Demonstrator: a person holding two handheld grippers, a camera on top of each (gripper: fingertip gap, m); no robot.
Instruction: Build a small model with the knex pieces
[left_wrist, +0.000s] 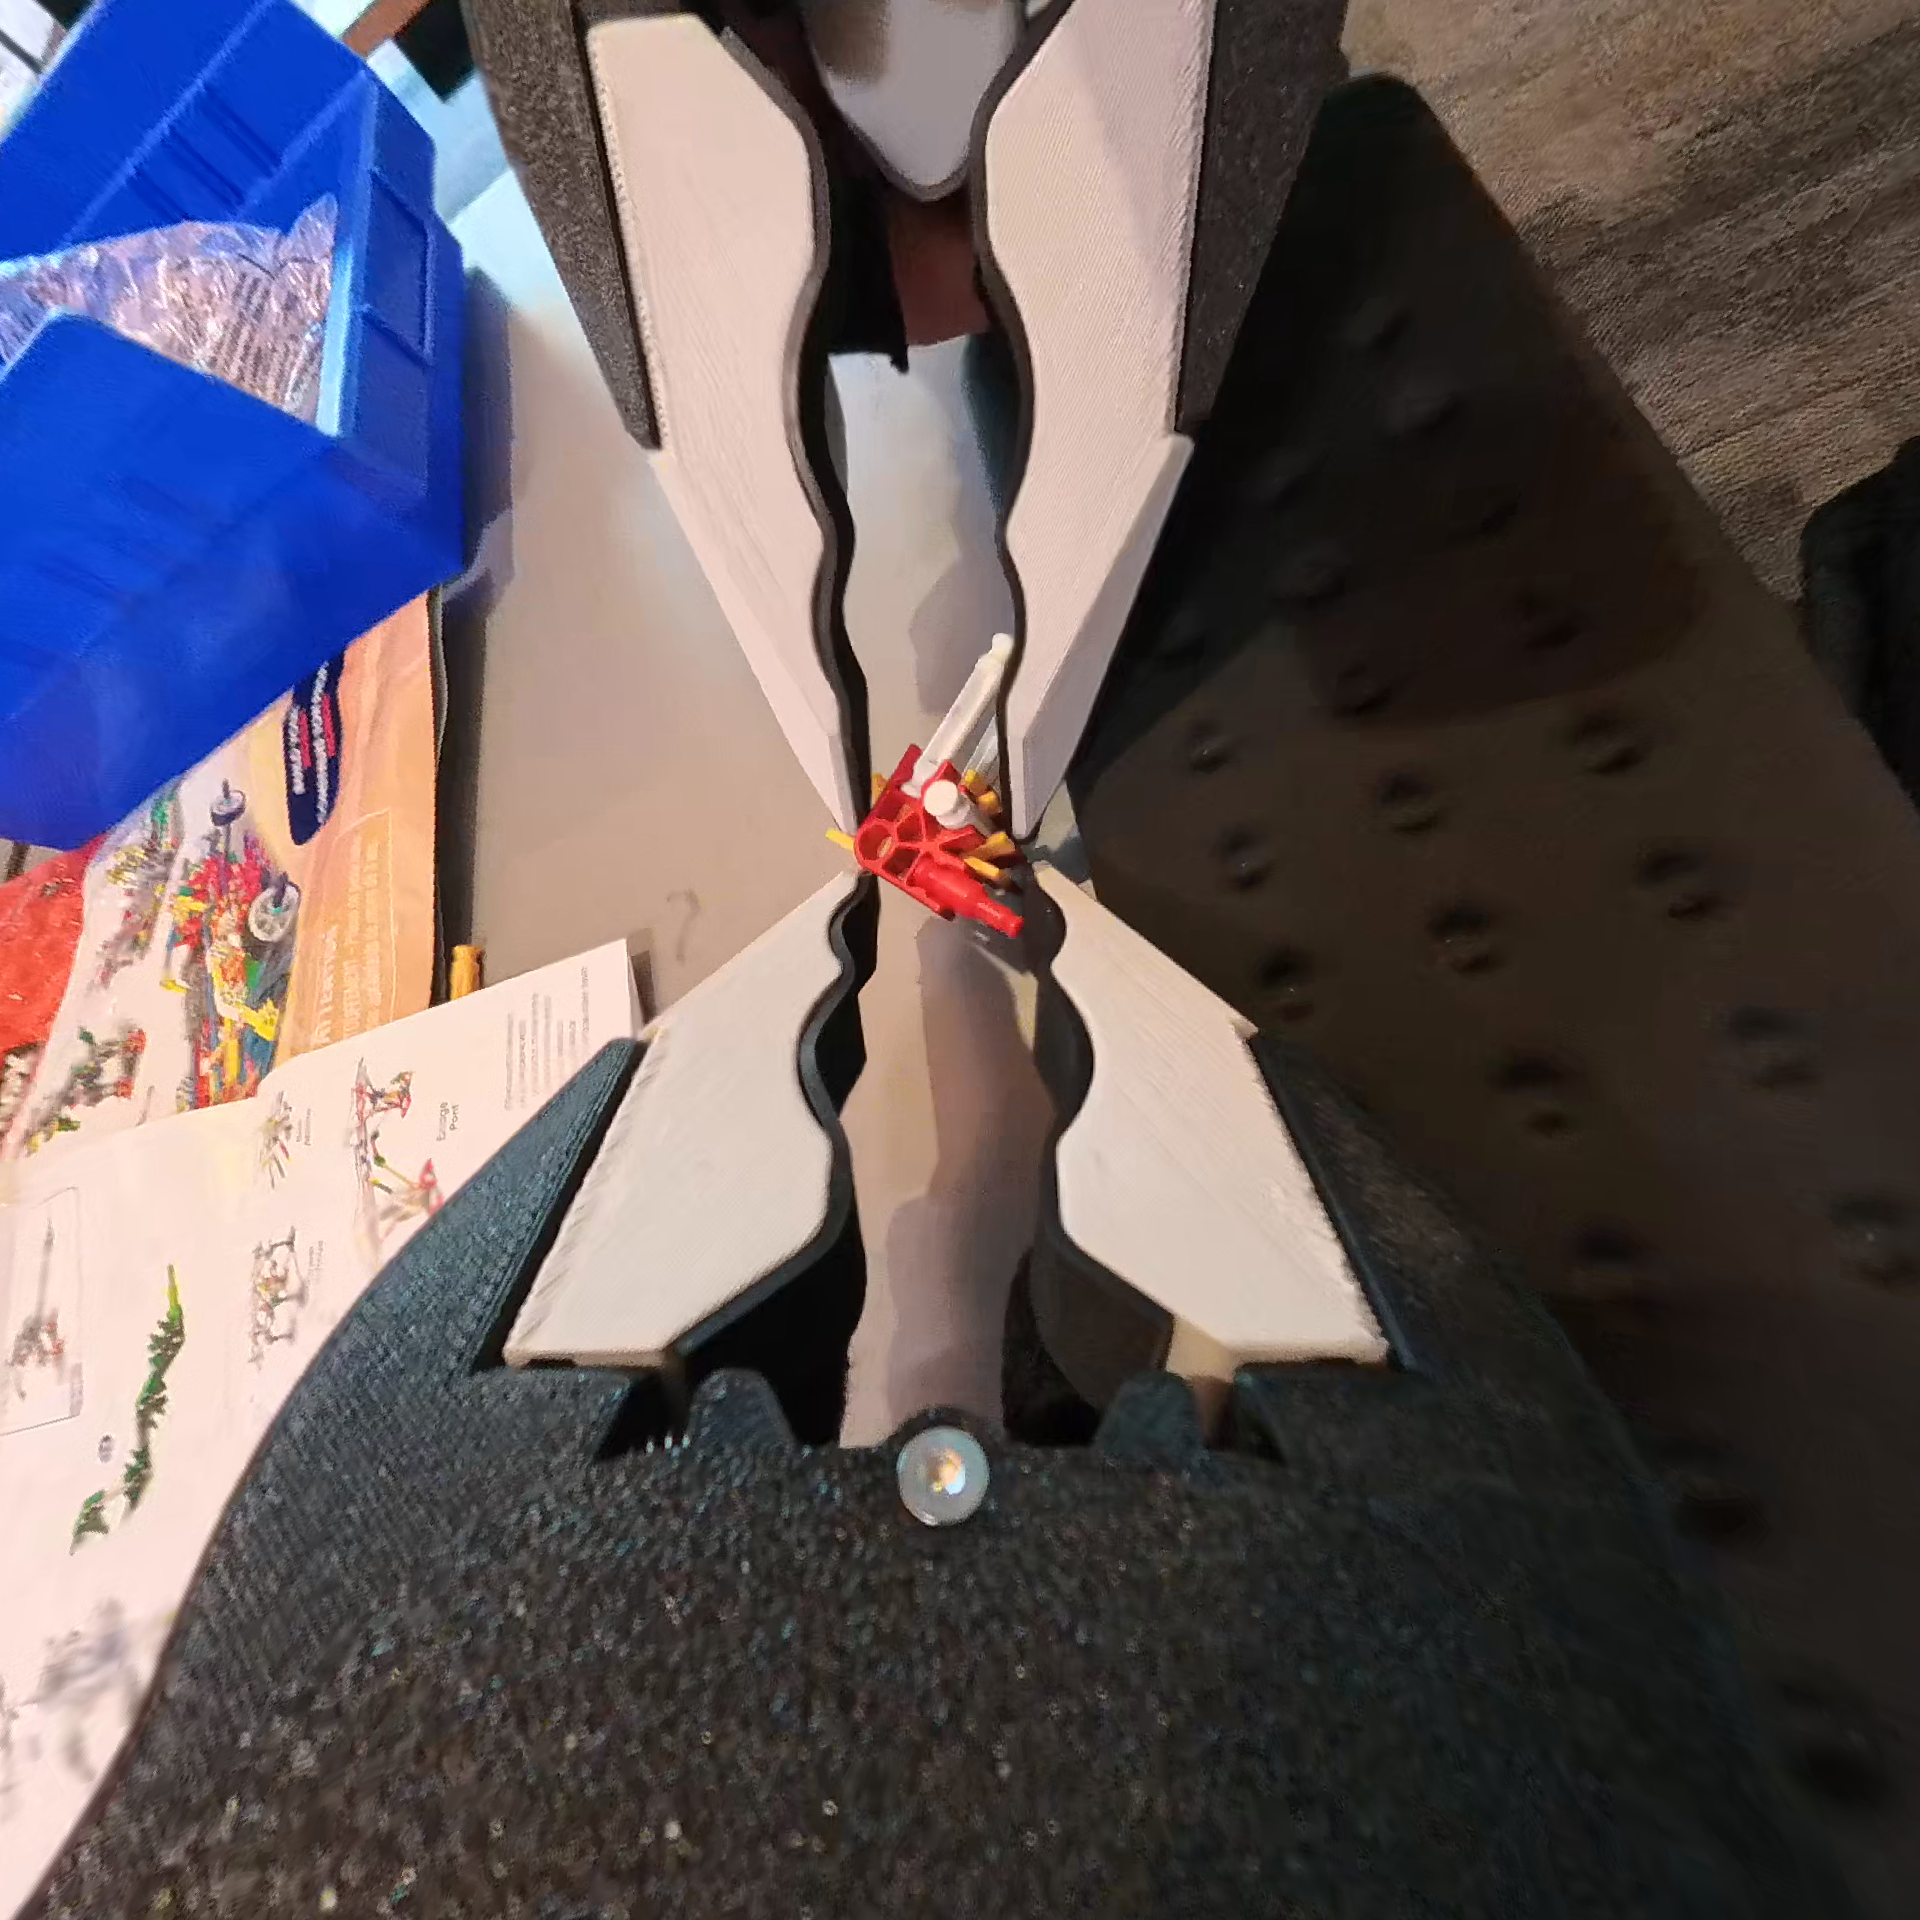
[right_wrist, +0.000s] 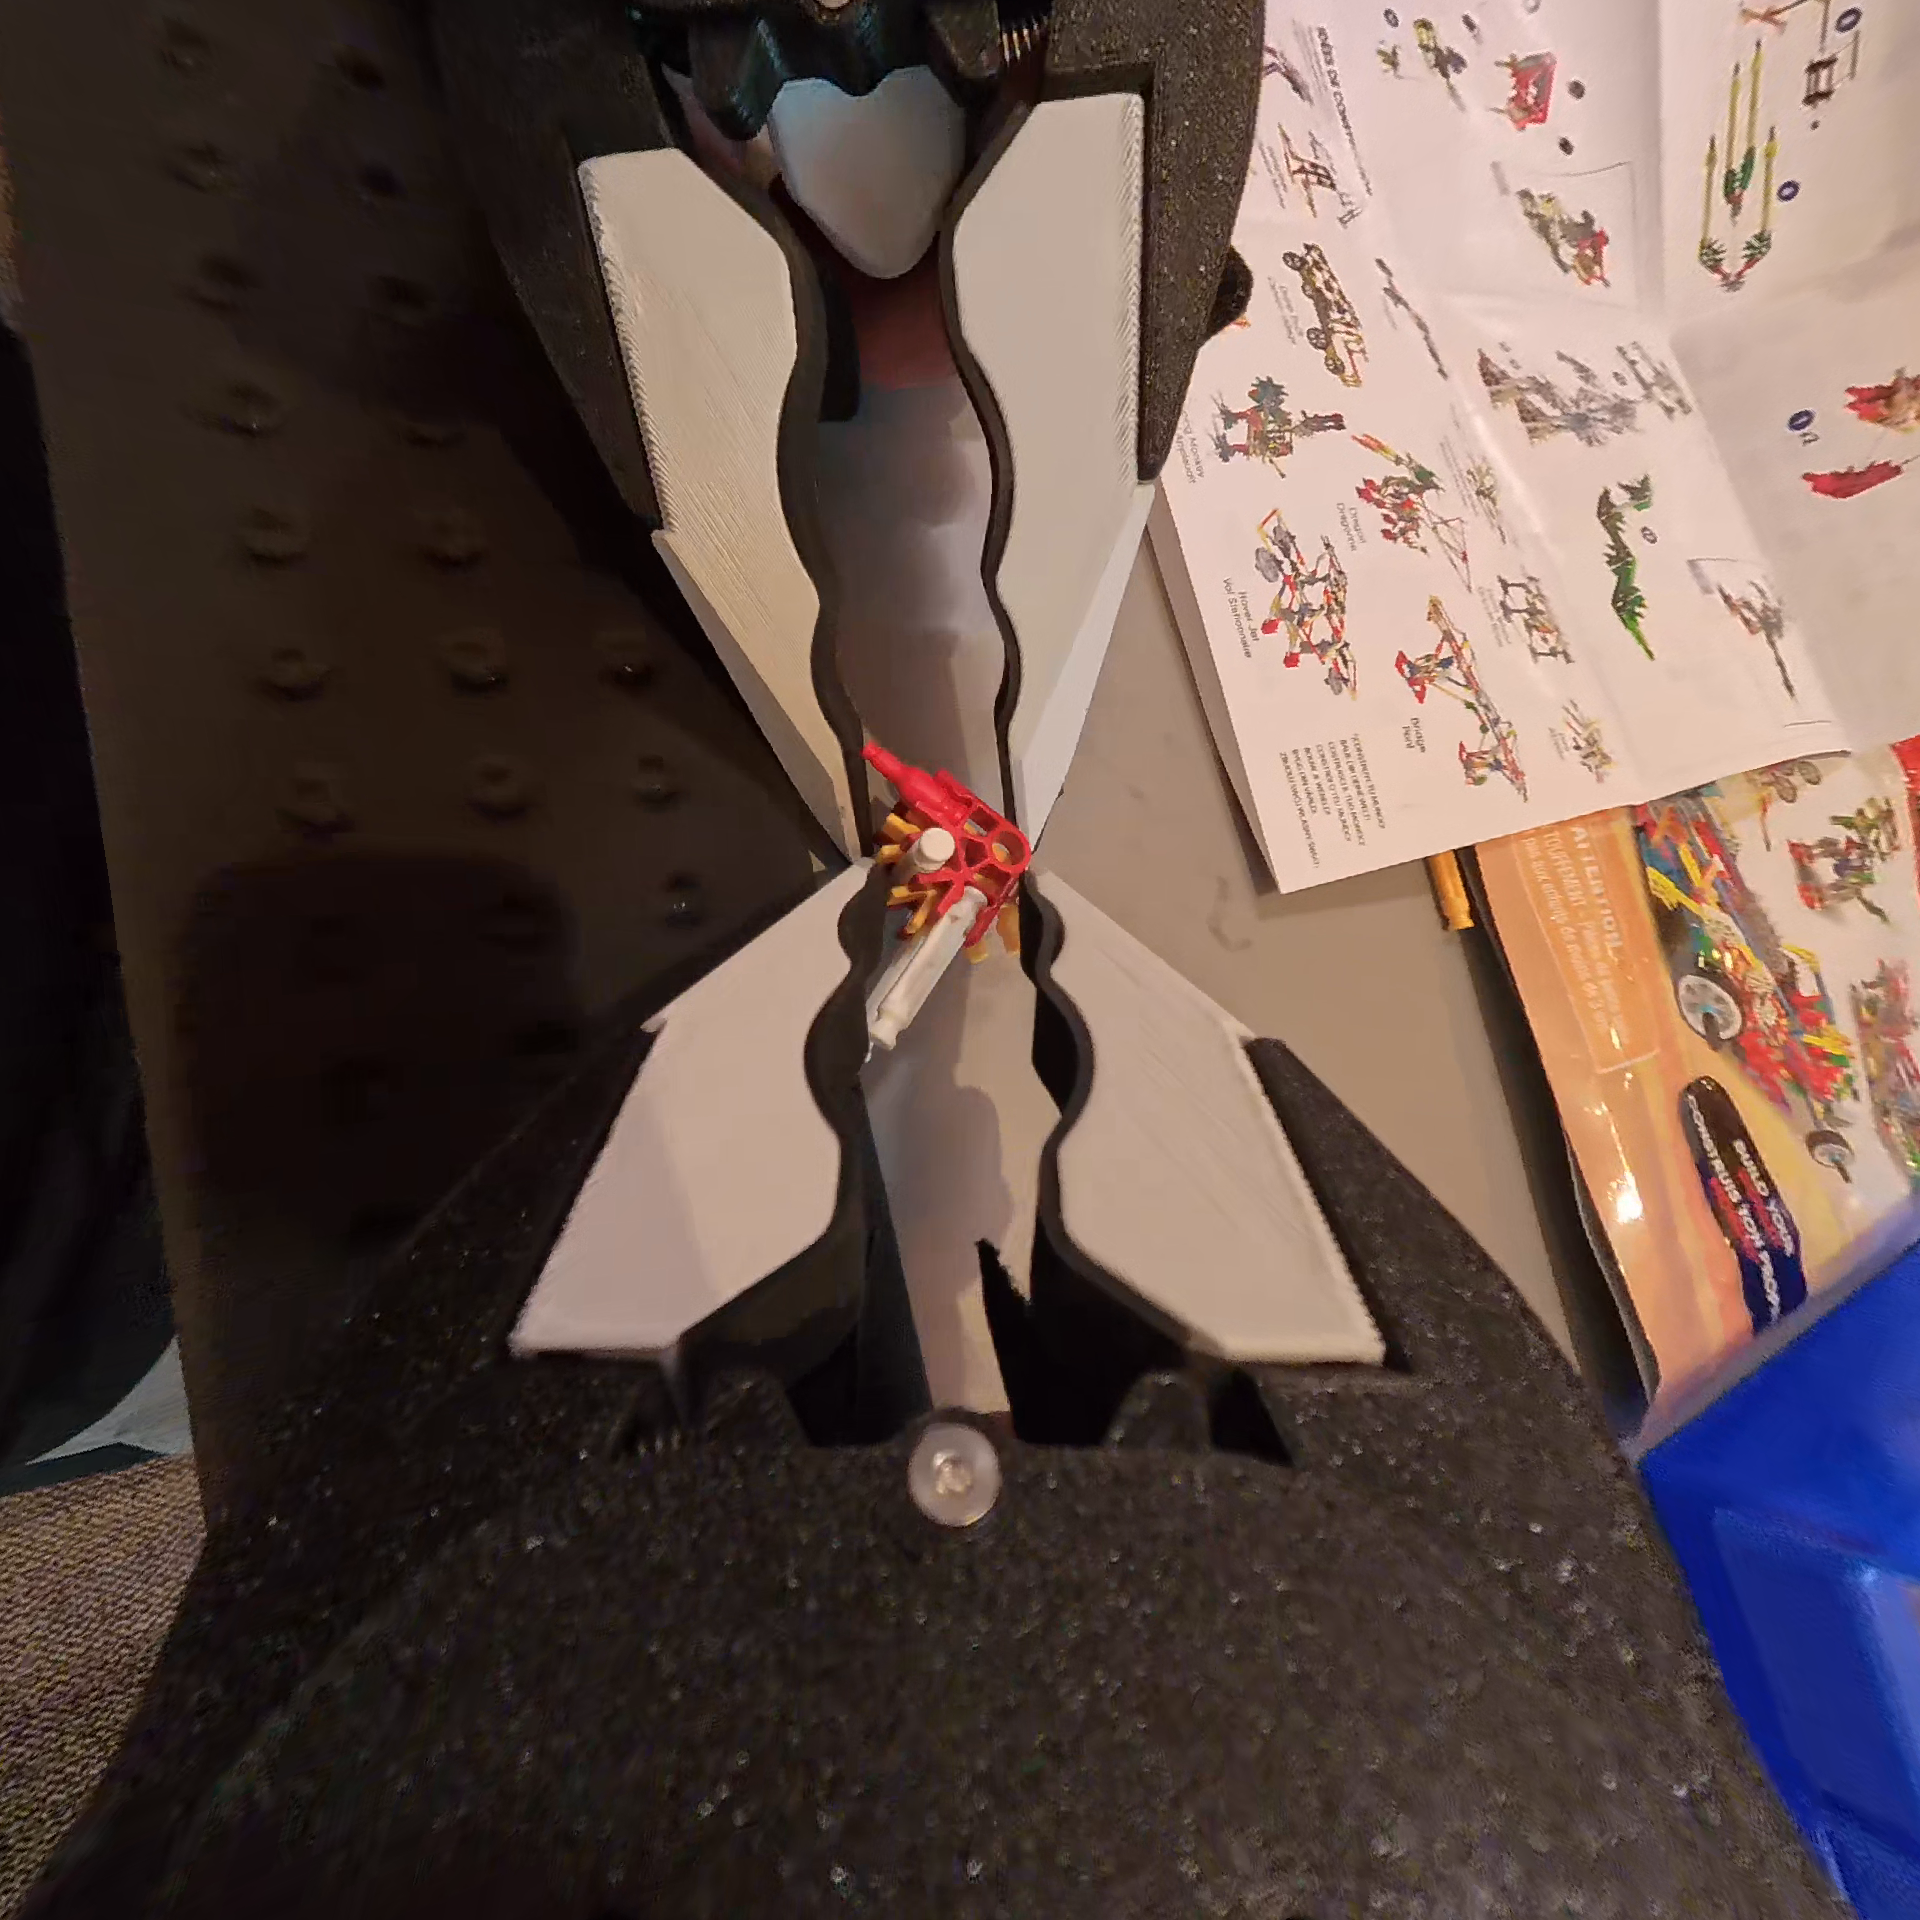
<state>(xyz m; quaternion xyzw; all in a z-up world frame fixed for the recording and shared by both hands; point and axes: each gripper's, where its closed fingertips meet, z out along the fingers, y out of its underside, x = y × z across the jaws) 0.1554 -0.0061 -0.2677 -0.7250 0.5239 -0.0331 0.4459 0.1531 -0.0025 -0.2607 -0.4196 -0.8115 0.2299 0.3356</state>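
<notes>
left hand-held gripper, right hand-held gripper pinching toy cluster

The left gripper is showing matt white plastic fingers with fine ribbed layer lines, edged with smooth black rubbery liners, on a coarse, grainy black plastic body carrying a shiny metal screw. The right gripper is showing the same finishes. Between both sets of tips, the toy piece is showing glossy, smooth red, yellow and white plastic. The bin near the bench's edge is showing smooth, glossy blue plastic and is holding crinkled clear film. The leaflet is presenting as matt printed paper; the box is reflecting light off glossy card. The black board along the bench's edge is appearing matt and dimpled.
</notes>
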